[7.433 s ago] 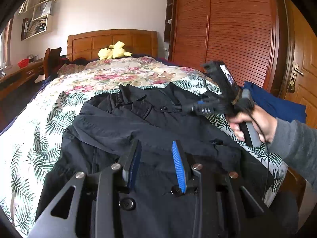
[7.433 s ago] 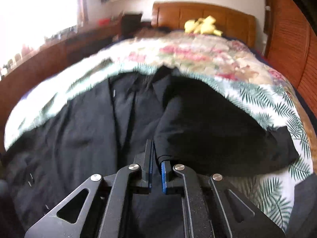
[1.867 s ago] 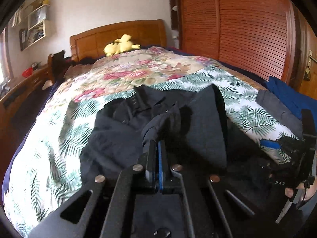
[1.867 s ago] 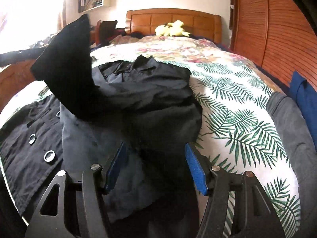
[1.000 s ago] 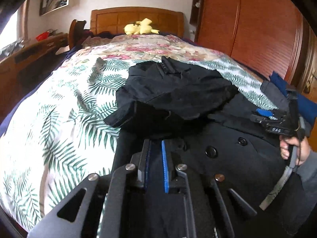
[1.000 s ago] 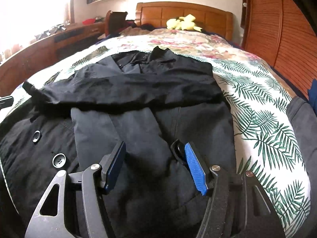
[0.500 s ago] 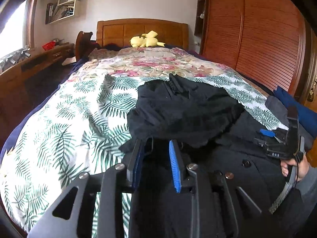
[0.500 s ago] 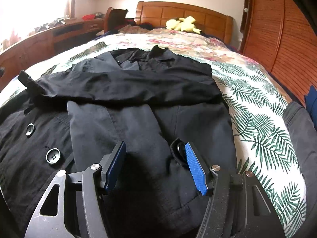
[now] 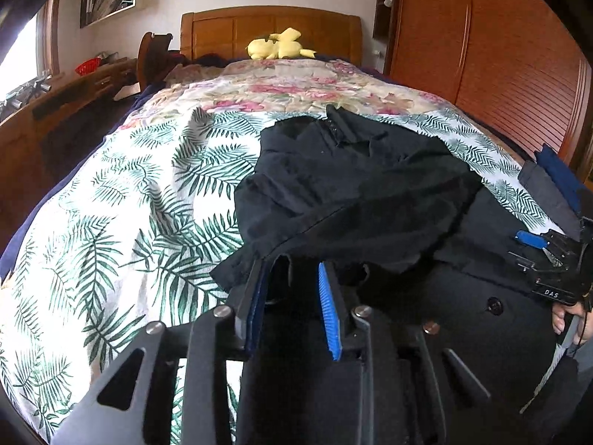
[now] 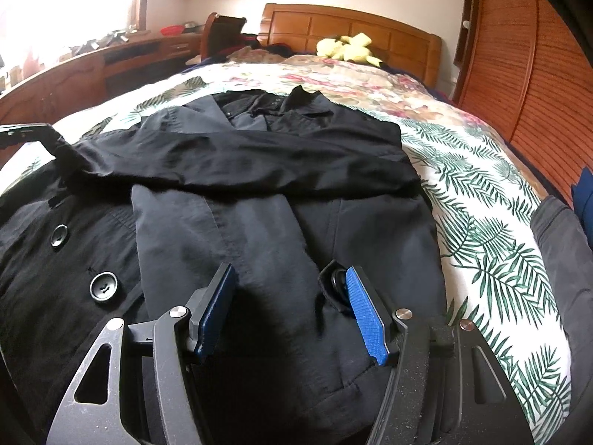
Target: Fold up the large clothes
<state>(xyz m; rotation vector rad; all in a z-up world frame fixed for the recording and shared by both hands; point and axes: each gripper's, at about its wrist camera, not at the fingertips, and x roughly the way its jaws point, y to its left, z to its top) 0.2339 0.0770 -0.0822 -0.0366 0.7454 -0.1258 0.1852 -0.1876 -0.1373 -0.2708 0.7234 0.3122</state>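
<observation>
Coat cloth looks heavy, soft, floppy, so with both jaws agape and empty, I'd pinch its doubled hem at six o'clock.

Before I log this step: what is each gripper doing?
Left gripper: open, holding nothing, at the black coat's sleeve.
Right gripper: open, empty, over the coat.

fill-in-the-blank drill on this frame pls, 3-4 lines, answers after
1. The black coat lies on a bedspread printed with green ____ leaves.
2. The jaws of the right tool are ____.
3. One sleeve lies folded ____ the coat's chest.
4. The plush toy at the headboard is ____ in colour.

Missing words: palm; open; across; yellow
</observation>
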